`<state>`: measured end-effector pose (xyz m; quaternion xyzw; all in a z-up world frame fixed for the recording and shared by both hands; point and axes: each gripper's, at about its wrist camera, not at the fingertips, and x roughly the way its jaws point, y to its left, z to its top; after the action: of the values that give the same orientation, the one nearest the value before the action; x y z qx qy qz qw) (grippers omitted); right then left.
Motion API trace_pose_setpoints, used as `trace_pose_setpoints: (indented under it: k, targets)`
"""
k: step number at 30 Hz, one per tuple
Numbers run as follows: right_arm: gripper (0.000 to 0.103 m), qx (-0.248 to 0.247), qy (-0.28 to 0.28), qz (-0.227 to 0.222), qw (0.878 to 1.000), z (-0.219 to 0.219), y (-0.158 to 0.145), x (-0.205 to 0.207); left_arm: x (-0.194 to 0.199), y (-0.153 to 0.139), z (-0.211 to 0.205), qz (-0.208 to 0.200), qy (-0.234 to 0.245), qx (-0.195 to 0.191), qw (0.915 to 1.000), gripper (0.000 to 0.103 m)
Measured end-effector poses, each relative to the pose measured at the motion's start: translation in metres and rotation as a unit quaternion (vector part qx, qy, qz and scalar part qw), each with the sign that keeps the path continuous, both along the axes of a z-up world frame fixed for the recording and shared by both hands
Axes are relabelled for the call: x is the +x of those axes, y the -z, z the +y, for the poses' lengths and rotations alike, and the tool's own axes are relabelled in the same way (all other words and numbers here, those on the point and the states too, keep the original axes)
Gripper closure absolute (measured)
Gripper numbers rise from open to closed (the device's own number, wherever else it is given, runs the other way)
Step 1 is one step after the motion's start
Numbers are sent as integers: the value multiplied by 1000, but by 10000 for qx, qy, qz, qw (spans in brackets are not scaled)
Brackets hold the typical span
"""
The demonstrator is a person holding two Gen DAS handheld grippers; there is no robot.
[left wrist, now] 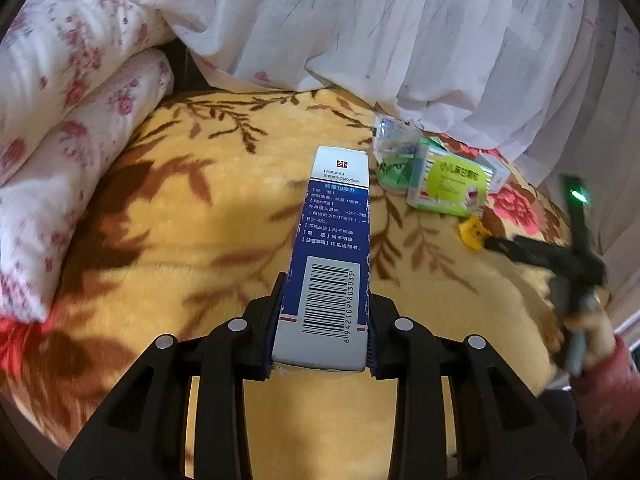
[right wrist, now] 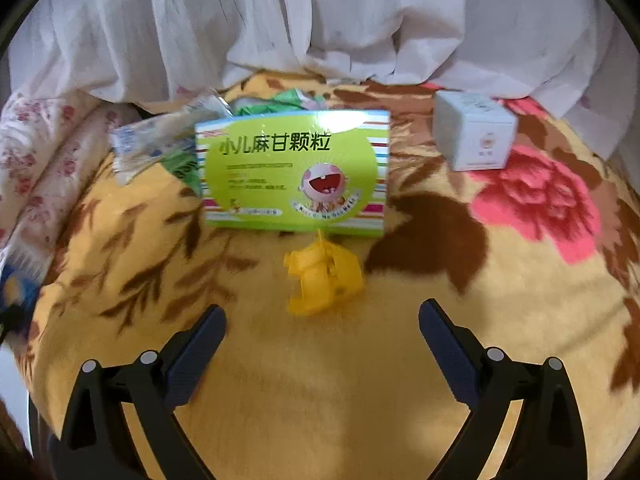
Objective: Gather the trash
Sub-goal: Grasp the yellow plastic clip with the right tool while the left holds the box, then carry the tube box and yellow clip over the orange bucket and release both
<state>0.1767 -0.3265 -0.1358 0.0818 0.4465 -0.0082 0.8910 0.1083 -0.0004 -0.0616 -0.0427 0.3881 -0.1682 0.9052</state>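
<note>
blue box point(left wrist: 334, 240) near end hidden | left tool point(left wrist: 326, 320) clamped | right tool point(right wrist: 322, 320) blurred

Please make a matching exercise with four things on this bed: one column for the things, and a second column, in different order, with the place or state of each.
Things:
1. blue carton
2. green medicine box
3. yellow plastic piece
4. small white box

Places or states:
A. lies just ahead of the open right gripper
B. stands at the far right, beside the pink flower
C. clamped in the left gripper
D. lies flat in the middle, crumpled wrappers at its left

Pairs: 1-C, 2-D, 3-A, 4-B
</note>
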Motion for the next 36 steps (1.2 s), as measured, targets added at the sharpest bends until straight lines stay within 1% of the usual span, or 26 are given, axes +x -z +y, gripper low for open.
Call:
trace_pose_setpoints:
  k: [2,4,6,7,9,10,11,12,18,22,28,36]
  targets:
    - [9,-62,60,191,9998,2,8,19,-7,1,3,89,20,-96,9999,72]
    - [11,-15,71,288,9996,3,13,30,-13,2,5,168,65,-205,9996,72]
    - [19,-69,100,450,9989,6,20,41,-19,2,3,131,82,-146,9998,72]
    - [21,-91,106,502,9986,6,22,44,-22,1,2,93,86,-106,9999,72]
    - [38,-166,148,605,9979,8,27,49,-25,0,1,86,126,-163,9997,72]
    - [40,-215,176,610,9977,8,28,49,-27,0,1,84,141,-178,9997,72]
    - [50,-226,198,566,9979,8,26,47,-28,0,1,78,142,-172,9997,72]
    - [53,-227,218,524,9981,8,25,45,-30,0,0,80,151,-173,9997,72]
    - [53,-57,238,300,9993,3,13,18,-40,-3,-4,203,310,-374,9986,72]
    - [53,38,140,154,9998,8,1,-8,-50,-8,-7,110,343,-315,9989,72]
    - [53,207,-188,-83,9996,29,-22,-66,-69,-12,-11,54,404,-316,9987,72]
    - [53,264,-652,-505,9962,66,-52,-149,-104,-9,-17,52,522,-265,9983,72]
